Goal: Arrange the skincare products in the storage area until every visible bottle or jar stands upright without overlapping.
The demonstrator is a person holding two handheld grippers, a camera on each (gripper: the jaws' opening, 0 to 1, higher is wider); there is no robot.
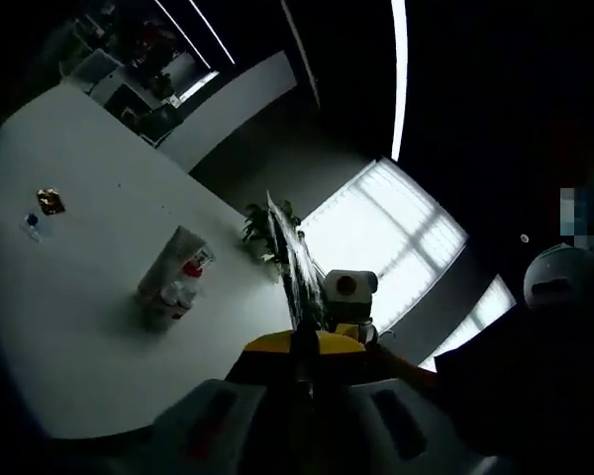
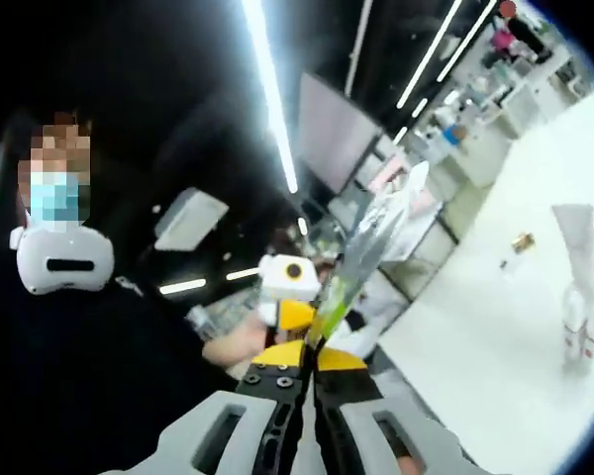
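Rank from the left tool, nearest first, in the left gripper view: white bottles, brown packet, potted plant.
1. Potted plant, right beside the left tool, up at the table's far edge.
2. White bottles, mid-table, left of the tool.
3. Brown packet, far upper left.

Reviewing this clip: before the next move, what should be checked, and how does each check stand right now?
1. Left tongs free to grip a bottle: not ok, shut on a thin clear sheet.
2. Right tongs free: not ok, shut on the sheet too.
3. Skincare products in view on the white table: ok.
4. Every product upright, none overlapping: cannot tell, they are small and bunched.
5. Tongs close to the products: not ok, both are well apart from them.
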